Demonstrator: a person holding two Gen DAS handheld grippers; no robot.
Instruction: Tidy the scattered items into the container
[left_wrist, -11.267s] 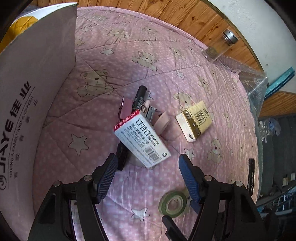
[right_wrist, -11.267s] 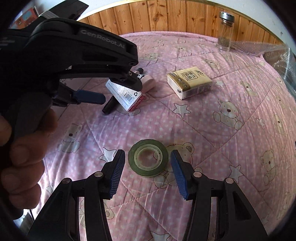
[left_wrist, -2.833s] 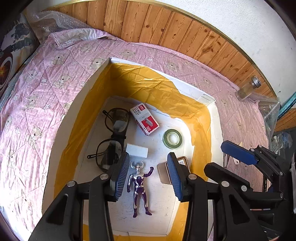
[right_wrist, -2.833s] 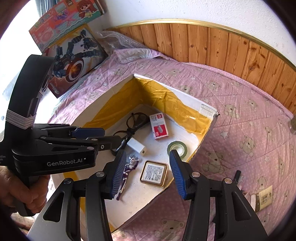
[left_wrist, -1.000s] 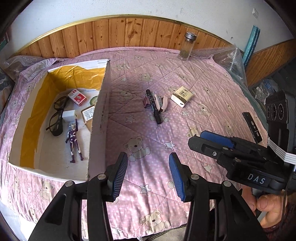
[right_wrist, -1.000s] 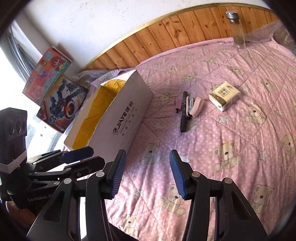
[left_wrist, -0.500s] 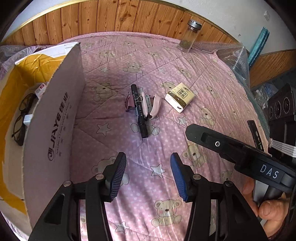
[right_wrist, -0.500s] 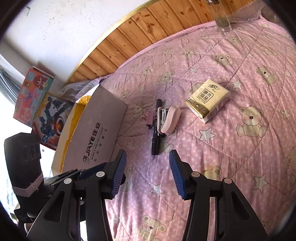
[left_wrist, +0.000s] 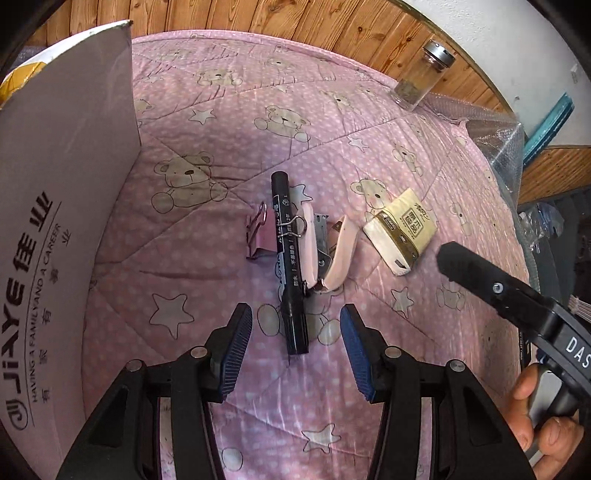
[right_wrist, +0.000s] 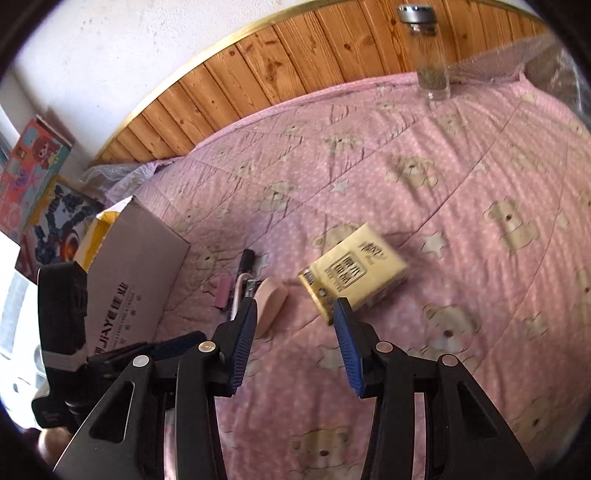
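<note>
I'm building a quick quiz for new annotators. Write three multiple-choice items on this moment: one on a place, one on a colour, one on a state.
1. Where does the black marker lie?
A. inside the cardboard box
B. on the pink quilt, its near end between the left hand-held gripper's open fingers
C. against the glass jar

2. What colour is the stapler?
A. pale pink
B. green
C. blue

3. What is the right hand-held gripper doing?
A. clamping the tissue pack
B. shut on nothing
C. open, holding nothing

Answers: 1 B, the marker rests on the quilt in front of the left hand-held gripper. 2 A, its shell is pale pink. 3 C, its fingers stand apart, with the tissue pack lying beyond them.
</note>
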